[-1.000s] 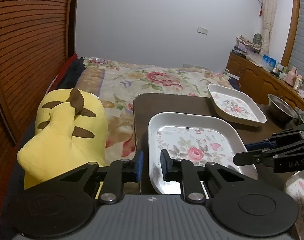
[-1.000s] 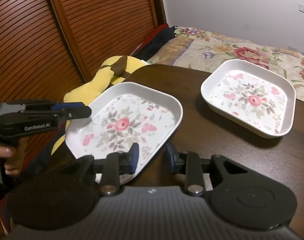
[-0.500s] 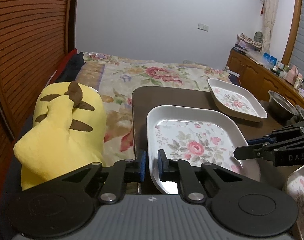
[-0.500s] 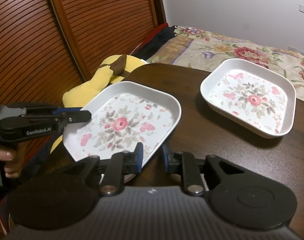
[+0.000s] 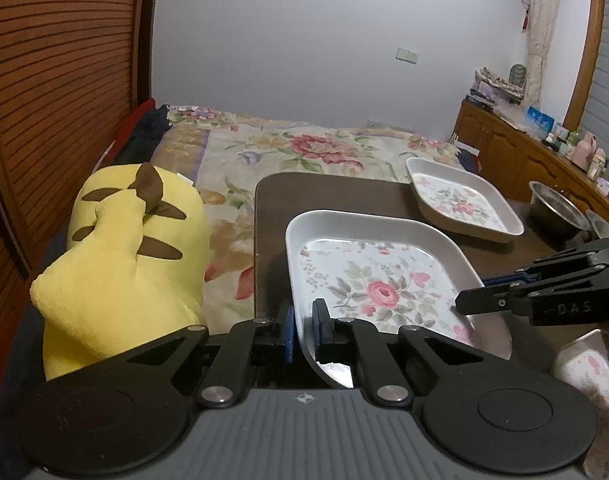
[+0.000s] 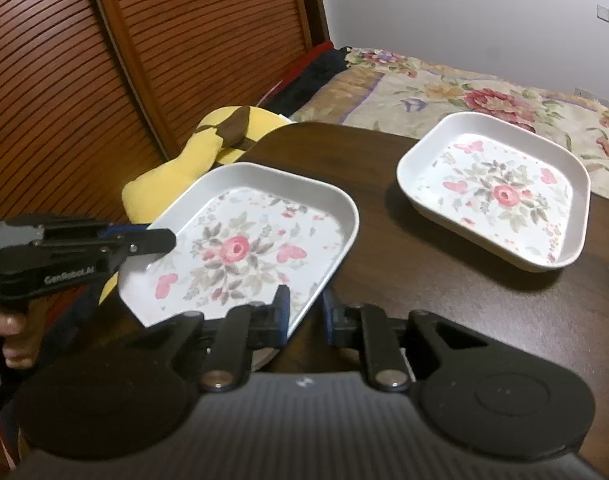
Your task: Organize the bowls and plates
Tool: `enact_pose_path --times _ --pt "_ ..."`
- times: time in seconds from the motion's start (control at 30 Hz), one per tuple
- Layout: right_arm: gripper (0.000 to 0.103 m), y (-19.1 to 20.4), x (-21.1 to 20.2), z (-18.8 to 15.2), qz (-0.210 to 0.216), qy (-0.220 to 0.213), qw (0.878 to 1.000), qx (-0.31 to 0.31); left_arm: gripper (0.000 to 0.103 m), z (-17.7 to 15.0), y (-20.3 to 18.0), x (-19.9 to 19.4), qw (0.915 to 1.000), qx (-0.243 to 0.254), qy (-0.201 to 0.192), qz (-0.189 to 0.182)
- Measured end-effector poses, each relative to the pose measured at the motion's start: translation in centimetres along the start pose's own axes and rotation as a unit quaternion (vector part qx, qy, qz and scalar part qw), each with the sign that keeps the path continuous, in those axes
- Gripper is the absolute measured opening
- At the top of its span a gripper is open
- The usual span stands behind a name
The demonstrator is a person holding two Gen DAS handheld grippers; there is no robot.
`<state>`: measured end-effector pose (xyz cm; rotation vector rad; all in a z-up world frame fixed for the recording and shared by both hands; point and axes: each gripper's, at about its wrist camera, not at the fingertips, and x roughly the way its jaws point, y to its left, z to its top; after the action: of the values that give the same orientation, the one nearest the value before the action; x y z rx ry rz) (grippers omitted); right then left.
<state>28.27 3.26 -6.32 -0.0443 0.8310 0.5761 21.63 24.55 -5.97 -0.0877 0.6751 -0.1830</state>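
A white square plate with a rose print [image 5: 380, 280] [image 6: 240, 248] lies at the near left corner of the dark table [image 5: 272, 240]. My left gripper [image 5: 302, 320] [image 6: 164, 240] is shut on its left rim. My right gripper [image 6: 304, 308] [image 5: 470, 300] straddles the opposite rim; its jaws are closing, the inner pad at the rim, the outer pad a little off it. A second plate of the same kind [image 5: 460, 204] [image 6: 500, 196] rests farther back on the table, apart from both grippers.
A yellow plush toy [image 5: 124, 248] [image 6: 176, 168] leans at the table's left edge. A steel bowl [image 5: 556, 208] stands at the right, and part of another floral dish [image 5: 588, 368] shows low right. A bed [image 5: 304, 152] lies beyond the table. A hand [image 6: 12, 340] holds the left gripper.
Both grippers' jaws have narrowed around the near plate's rims. The left pads now clamp the rim. Neither hand has shifted much.
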Motion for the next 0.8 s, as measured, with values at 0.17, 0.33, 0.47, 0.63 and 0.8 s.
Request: enact_pose_path --times 0.17,0.33,0.47,0.63,0.8 --pt "0.017 0.2 -1.3 -0.2 -0.003 -0.007 1.0 0.002 0.01 0.1 -0.9 -1.3 1.0 0.003 -0.006 0.001" --pt "0.017 0.2 -3.3 -0.2 -0.008 -0.024 1.0 0.0 0.01 0.4 -2.2 -2.8 0.9998 0.012 -0.016 -0.003" --pt "0.017 0.0 -5.0 -0.5 -0.012 -0.037 0.999 0.003 0.01 0.8 -3.5 -4.1 0.9994 0.021 -0.028 -0.004" --pt "0.017 -0.4 -7.4 -0.8 -0.015 -0.054 0.998 0.004 0.01 1.4 -5.0 -5.6 0.9988 0.027 -0.04 -0.008" --pt "0.017 -1.1 -9.7 -1.3 -0.019 -0.072 0.997 0.011 0.01 1.8 -7.1 -7.2 0.9977 0.041 -0.052 -0.015"
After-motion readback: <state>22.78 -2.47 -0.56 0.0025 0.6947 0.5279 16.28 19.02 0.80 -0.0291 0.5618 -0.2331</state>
